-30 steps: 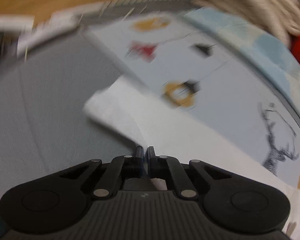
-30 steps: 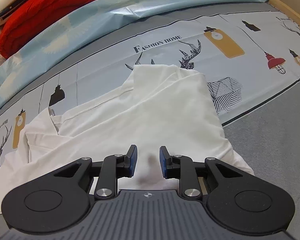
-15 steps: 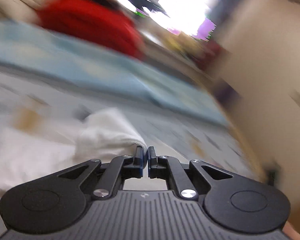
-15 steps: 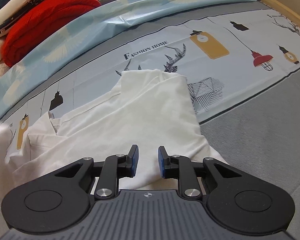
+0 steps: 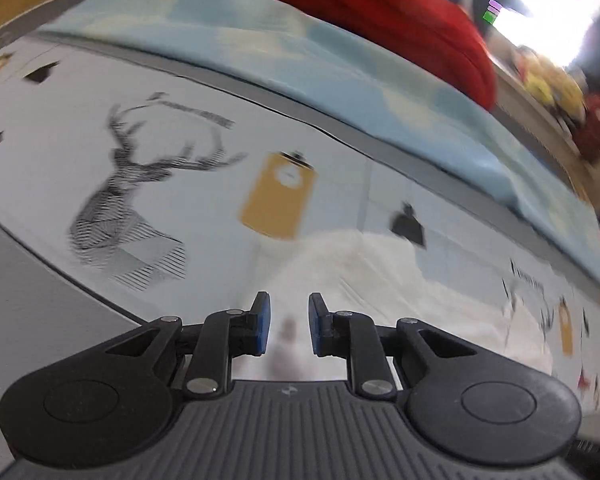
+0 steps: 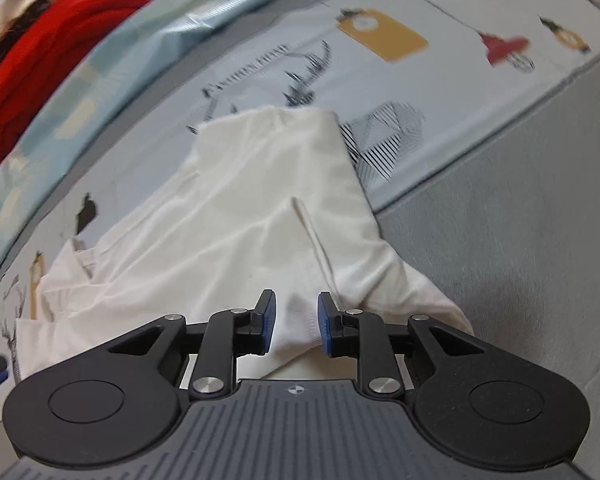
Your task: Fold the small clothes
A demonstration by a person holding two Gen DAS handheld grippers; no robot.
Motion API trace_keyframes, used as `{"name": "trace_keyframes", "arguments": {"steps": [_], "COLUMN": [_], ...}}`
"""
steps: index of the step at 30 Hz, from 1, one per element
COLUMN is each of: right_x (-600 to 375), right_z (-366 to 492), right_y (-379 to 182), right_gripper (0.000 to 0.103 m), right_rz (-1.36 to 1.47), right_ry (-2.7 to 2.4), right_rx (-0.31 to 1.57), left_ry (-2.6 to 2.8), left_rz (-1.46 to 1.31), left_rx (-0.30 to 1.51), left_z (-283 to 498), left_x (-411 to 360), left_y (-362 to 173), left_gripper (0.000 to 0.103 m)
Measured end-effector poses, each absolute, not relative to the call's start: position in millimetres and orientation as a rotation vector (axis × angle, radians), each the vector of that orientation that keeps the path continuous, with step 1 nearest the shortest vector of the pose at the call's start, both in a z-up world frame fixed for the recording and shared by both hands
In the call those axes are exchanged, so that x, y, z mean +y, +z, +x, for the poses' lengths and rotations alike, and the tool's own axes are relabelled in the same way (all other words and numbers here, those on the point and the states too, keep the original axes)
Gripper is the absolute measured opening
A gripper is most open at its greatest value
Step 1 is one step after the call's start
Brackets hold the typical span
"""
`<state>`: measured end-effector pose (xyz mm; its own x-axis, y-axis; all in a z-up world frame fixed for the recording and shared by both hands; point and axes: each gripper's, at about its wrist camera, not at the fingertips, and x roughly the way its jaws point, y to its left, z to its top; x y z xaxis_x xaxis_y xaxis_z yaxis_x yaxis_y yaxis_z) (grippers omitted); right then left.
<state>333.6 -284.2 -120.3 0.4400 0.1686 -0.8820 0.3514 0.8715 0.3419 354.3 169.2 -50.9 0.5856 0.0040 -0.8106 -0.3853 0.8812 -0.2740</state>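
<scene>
Printed bedsheet [image 6: 260, 60] with deer and lanterns, and the white shirt [image 6: 236, 216] lies crumpled on it. Nearest, the right gripper [image 6: 296, 316] has jaws opening over the hem, gripping nothing. The left gripper [image 5: 288, 324] is opening too, probably empty, though it's blurry. The shirt's soft, floppy cotton; grab a hem corner. Red blanket [image 6: 48, 40] beyond it.

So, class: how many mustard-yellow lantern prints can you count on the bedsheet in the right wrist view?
3: a big one at top centre, a small one at far right, one at the left edge. The white garment may hide more.
</scene>
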Motion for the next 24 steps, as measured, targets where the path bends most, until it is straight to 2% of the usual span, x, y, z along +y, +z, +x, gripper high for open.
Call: {"name": "trace_keyframes", "arguments": {"steps": [12,14,15,17,21,24], "right_x": [-281.6,-278.3,-276.2,-269.5,-262.6,-277.7], "right_z": [334.4,334.2,333.5,331.8,315.6,313.9], "right_y": [-129.2,-131.3,-127.7,-108.4,-49.6,-42.4], "right_gripper": [0.024,0.018,0.005,0.005,0.000,0.000], "right_rz": [0.444,0.430,0.420,0.377,0.328,0.350], "right_ry": [-0.188,-0.174,-0.162,-0.107,0.022,-0.036], "right_rx": [1.166,1.169,1.149,1.048,0.715,0.658], "left_ry": [0.233,0.242,0.248,0.254,0.254,0.250], "left_rz": [-0.463,-0.466,-0.468,-0.472,-0.467,-0.465], "left_rx": [0.915,0.913,0.913,0.911,0.915,0.924], "left_z": [353.1,352.9,353.1,353.5,354.8,356.7], "left_x": [181.1,183.5,184.8,187.1,186.2,183.9], "left_y": [-49.0,-49.3,-49.5,-49.8,-50.9,-53.1], "left_gripper": [0.021,0.021,0.021,0.021,0.021,0.021]}}
